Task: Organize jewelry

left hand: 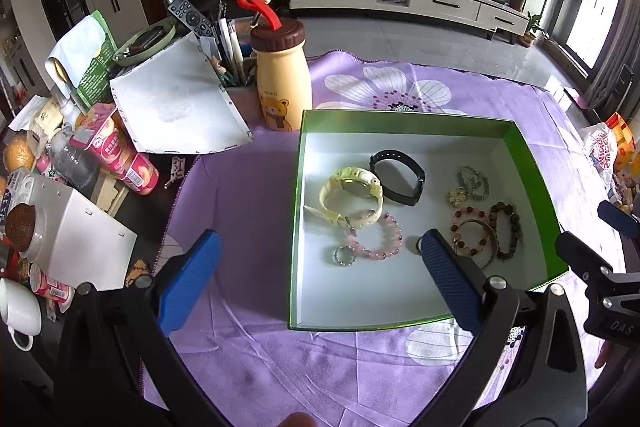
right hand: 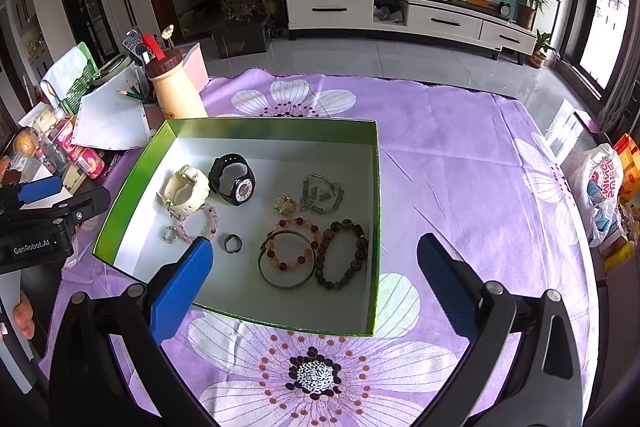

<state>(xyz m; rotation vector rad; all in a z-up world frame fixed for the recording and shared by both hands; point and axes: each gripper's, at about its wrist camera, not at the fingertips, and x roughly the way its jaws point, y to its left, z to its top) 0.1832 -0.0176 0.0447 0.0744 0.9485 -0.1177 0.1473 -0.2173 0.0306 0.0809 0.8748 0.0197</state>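
Jewelry all lying inside green box [right hand: 362,131] on purple-clothed tabletop [right hand: 460,155], nothing left outside it, so sorting apparently finished; left gripper [left hand: 320,267] and right gripper [right hand: 316,267] both spread wide and empty above box's near edge, next calling only for withdrawal.

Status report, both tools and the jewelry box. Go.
Left tool open, empty. Right tool open, empty, above box's near edge. Green cardboard box holds cream watch, black watch, beaded bracelets. Nothing in the way.
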